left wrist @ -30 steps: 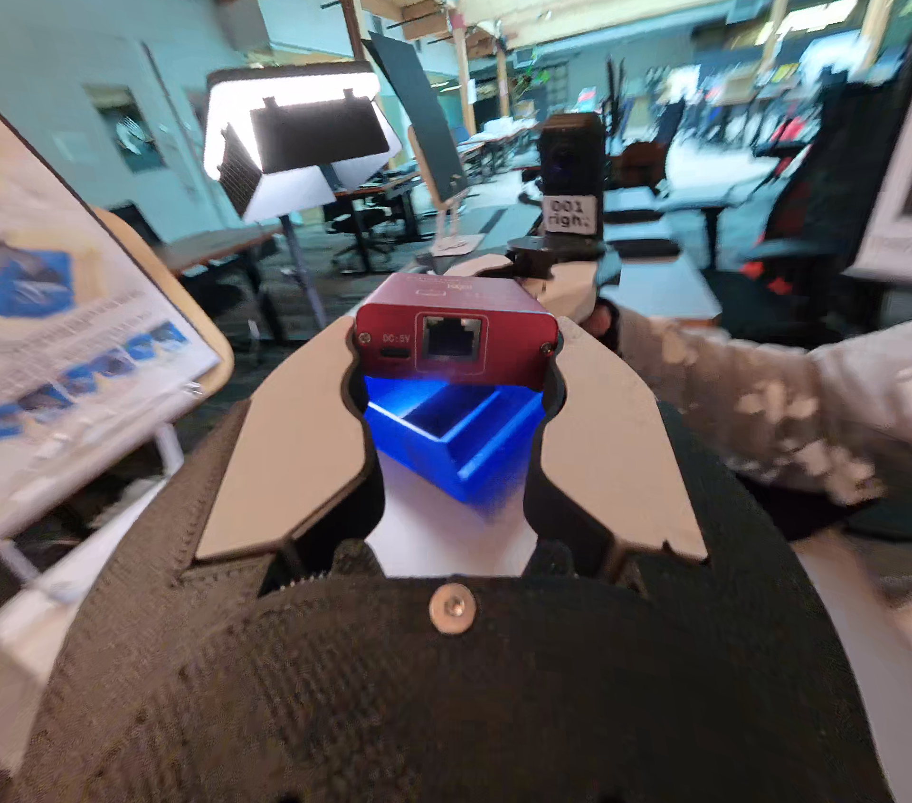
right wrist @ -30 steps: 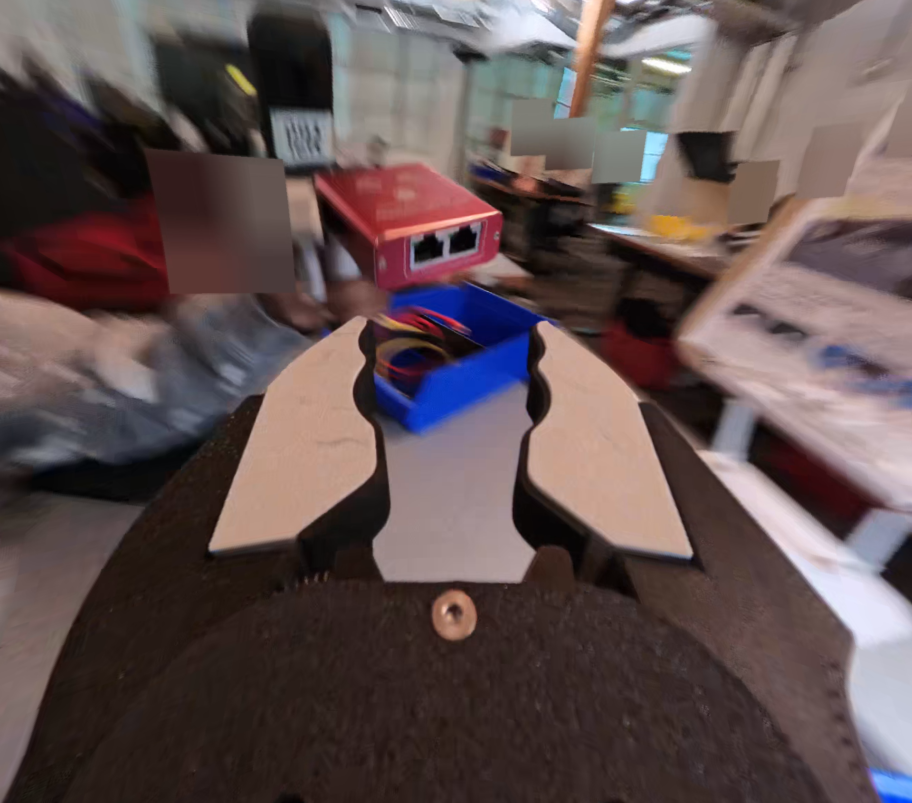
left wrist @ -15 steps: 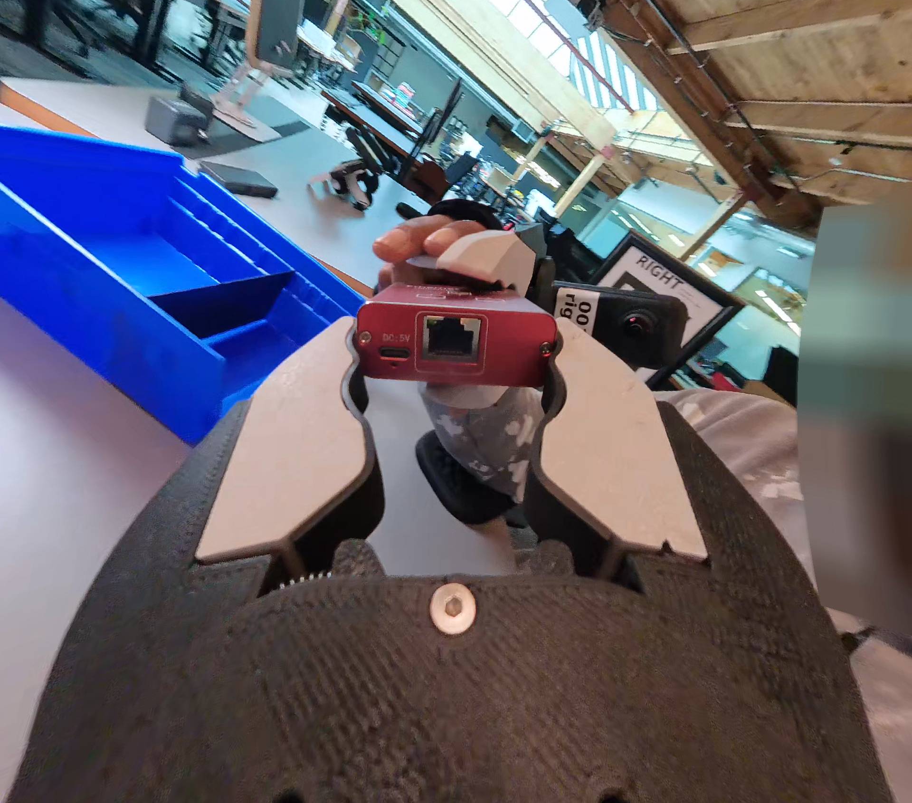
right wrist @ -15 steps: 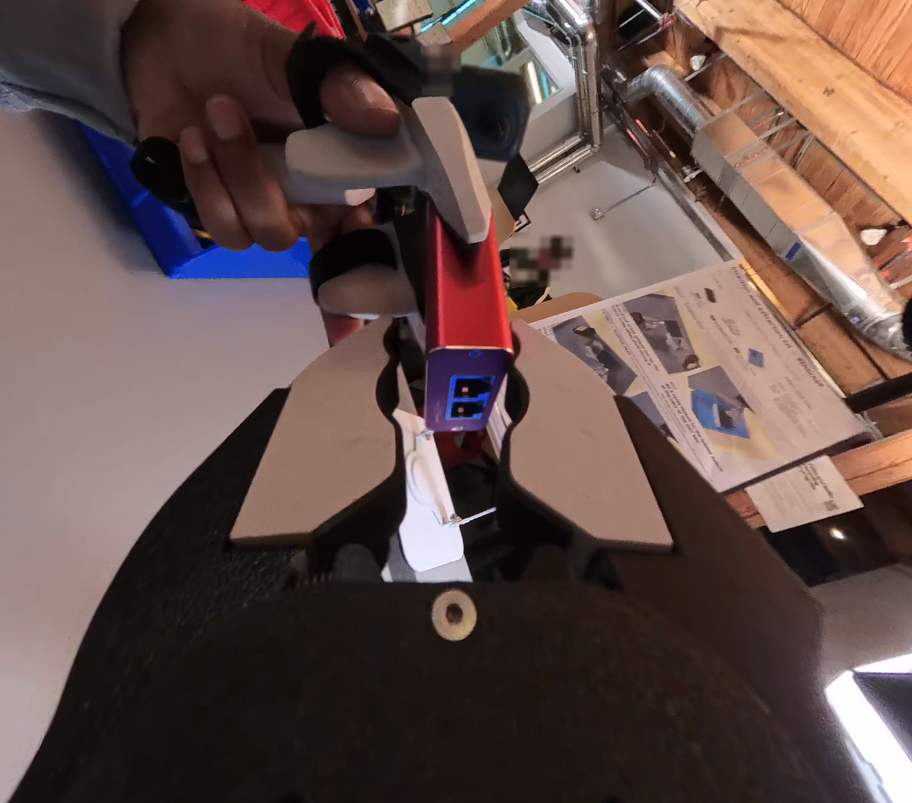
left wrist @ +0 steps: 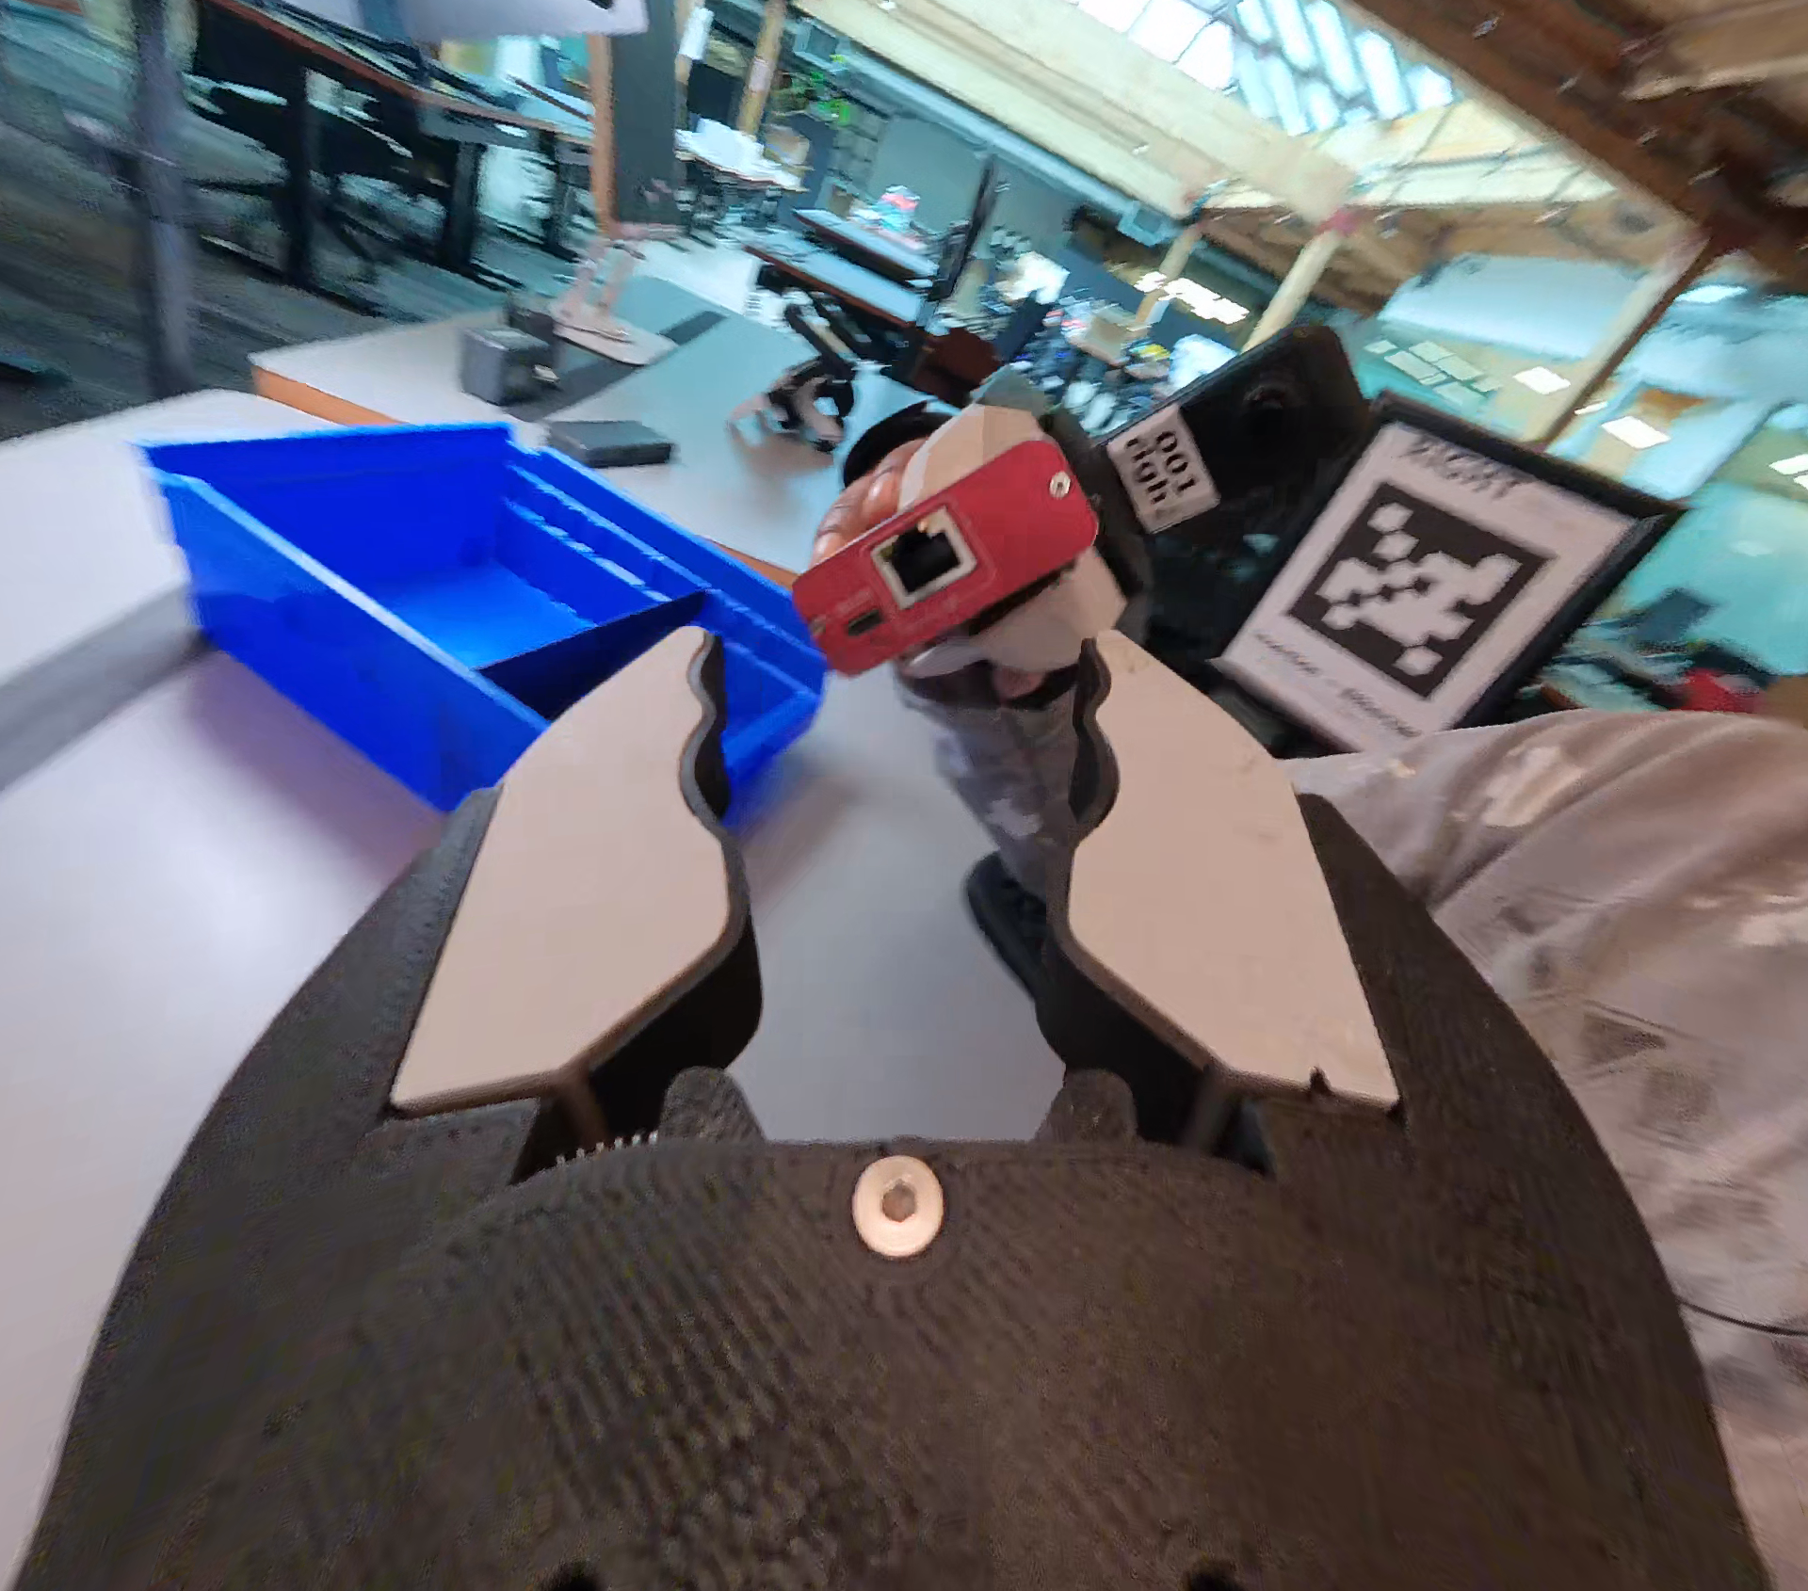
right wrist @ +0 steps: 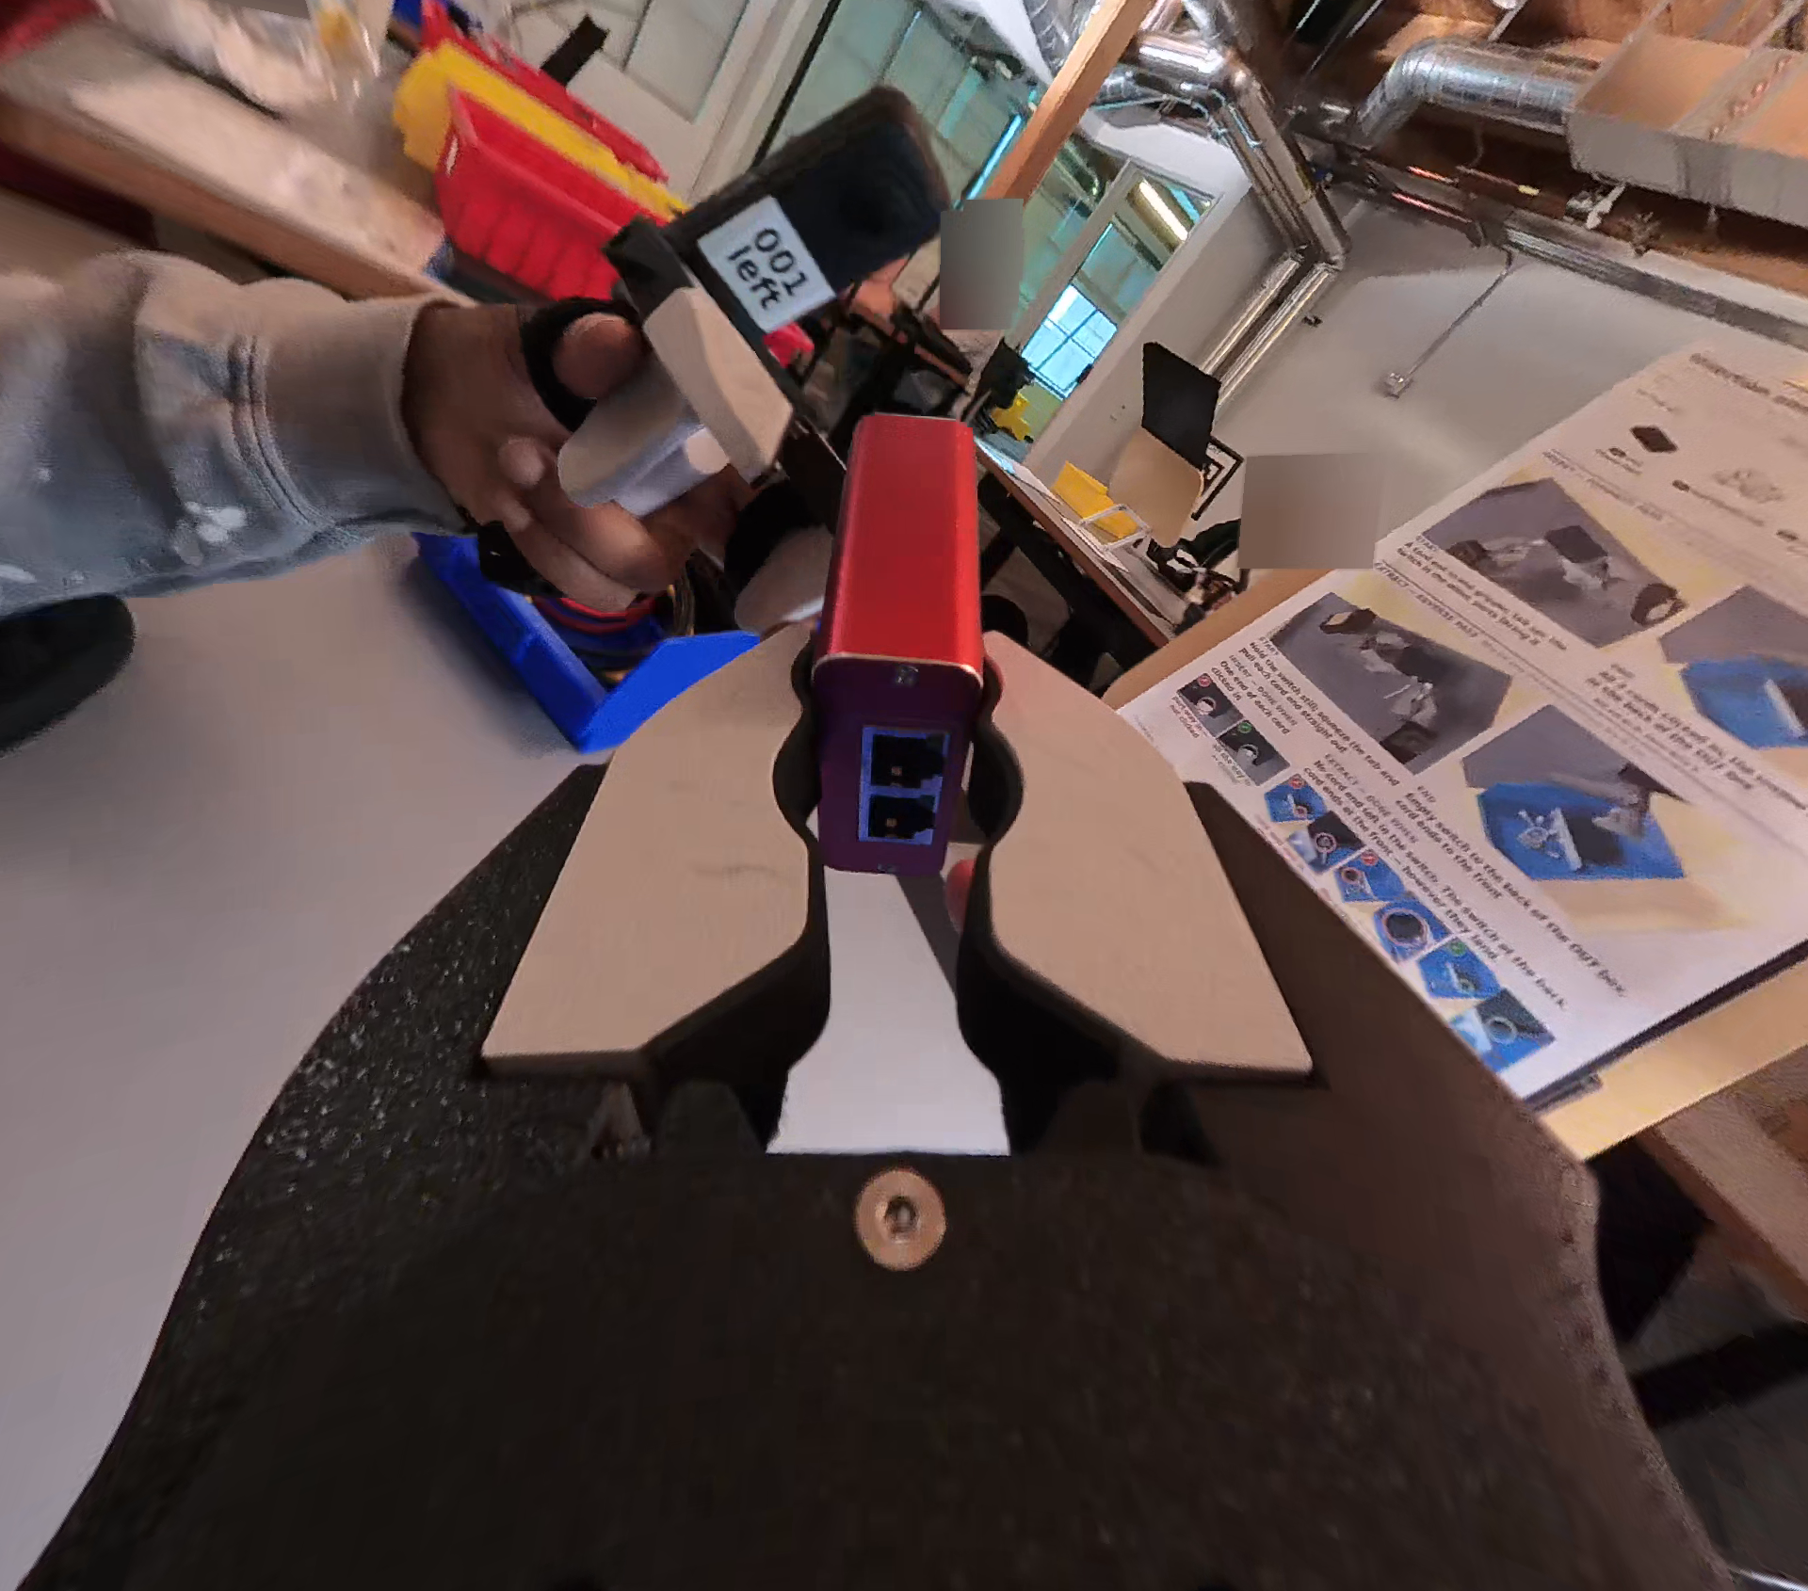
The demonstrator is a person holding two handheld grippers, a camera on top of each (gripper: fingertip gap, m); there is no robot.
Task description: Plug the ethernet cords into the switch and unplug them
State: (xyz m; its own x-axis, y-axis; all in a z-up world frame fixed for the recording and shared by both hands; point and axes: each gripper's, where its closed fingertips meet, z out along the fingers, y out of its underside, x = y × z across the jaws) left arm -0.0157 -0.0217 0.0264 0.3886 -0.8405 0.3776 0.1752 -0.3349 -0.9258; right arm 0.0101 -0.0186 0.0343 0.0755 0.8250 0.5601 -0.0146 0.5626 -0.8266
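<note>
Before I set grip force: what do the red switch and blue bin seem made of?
The small red box-shaped switch, clamped in the right gripper, looks like anodised aluminium: satin sheen, rounded edges, screwed end plate. The open blue rectangular bin looks like moulded plastic: uniform glossy colour, ribbed inner wall.

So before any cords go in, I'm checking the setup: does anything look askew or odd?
Nothing is damaged. The red switch is clamped in the right gripper in mid-air, tilted in the left wrist view. The left gripper is open and empty, and no cord is plugged in.
</note>
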